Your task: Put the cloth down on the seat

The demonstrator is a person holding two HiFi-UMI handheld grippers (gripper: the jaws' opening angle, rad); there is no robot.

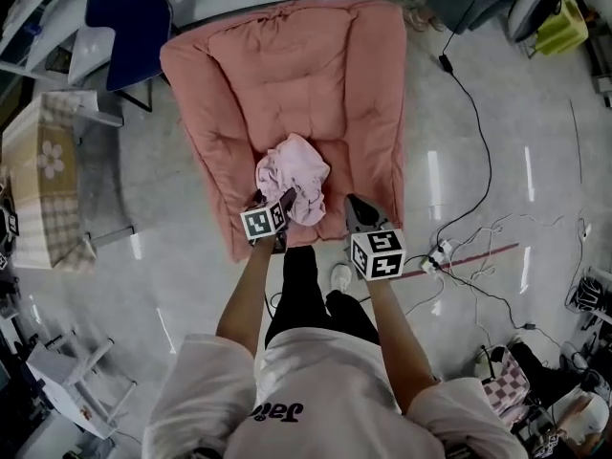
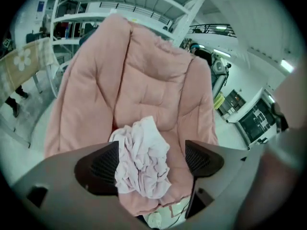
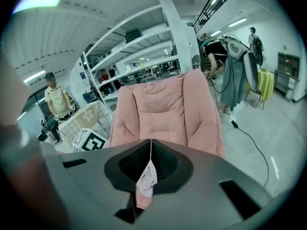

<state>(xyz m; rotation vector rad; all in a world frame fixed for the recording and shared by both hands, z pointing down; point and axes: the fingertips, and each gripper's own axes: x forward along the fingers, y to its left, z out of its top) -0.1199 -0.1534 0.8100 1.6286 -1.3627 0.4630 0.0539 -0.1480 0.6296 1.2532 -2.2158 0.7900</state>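
Grippers, two: left gripper (image 2: 151,161) released, jaws wide either side of the cloth (image 1: 295,175); right gripper (image 3: 149,162) clenched, empty, just beside it. Cloth, one: crumpled, pale pink, at the seat's (image 1: 335,161) front edge. Seat, one: pink, padded.

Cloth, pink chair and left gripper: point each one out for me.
cloth (image 1: 292,175), head view, middle of the crumpled heap.
pink chair (image 1: 287,65), head view, bare backrest padding.
left gripper (image 2: 151,159), left gripper view, midway between its open jaws, over the cloth.
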